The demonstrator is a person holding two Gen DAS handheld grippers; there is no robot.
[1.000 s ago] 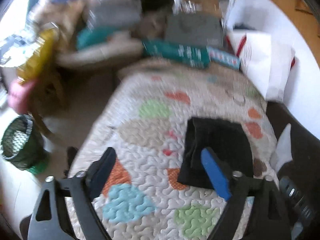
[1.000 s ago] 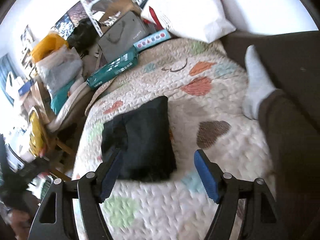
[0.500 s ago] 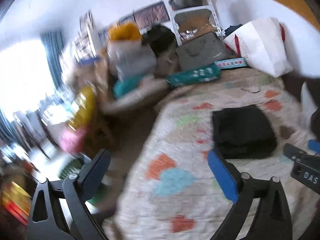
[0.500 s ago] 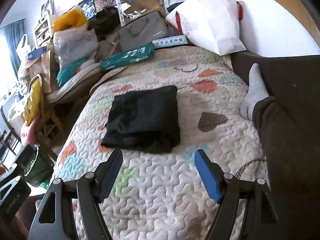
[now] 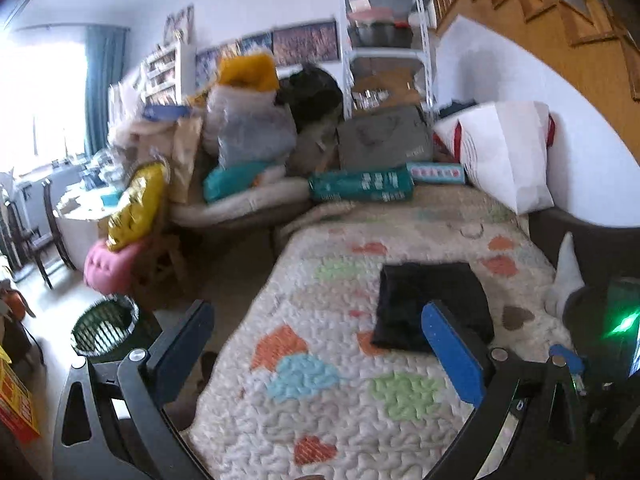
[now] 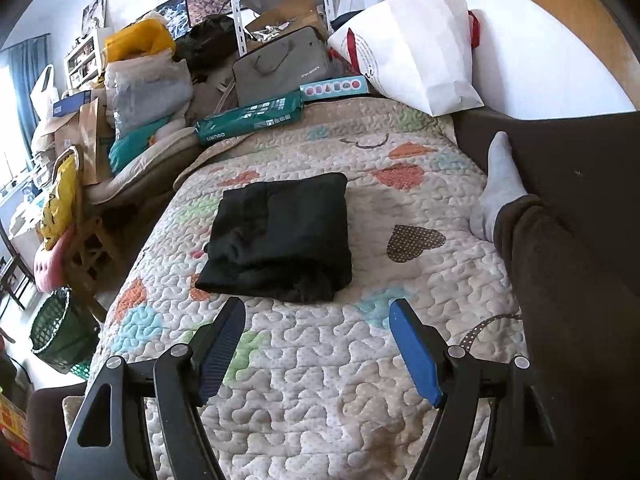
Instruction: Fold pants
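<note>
Pants (image 6: 280, 236) of black cloth lie as a compact folded rectangle on the heart-patterned quilted bedspread (image 6: 320, 380), roughly mid-bed. To my eye the folding looks finished, or all but; at most a last squaring of the rumpled near edge remains, which would call for a light pinch and tug. The left gripper (image 5: 320, 332) hangs with its jaws wide apart and empty, out toward the bed's left edge. The right gripper (image 6: 316, 340) is likewise spread and empty, just short of the bundle. Open quilt surrounds the bundle on every side. The left edge drops to the floor by a green mesh basket (image 6: 56, 336); a grey-socked foot (image 6: 498, 188) rests to the right.
</note>
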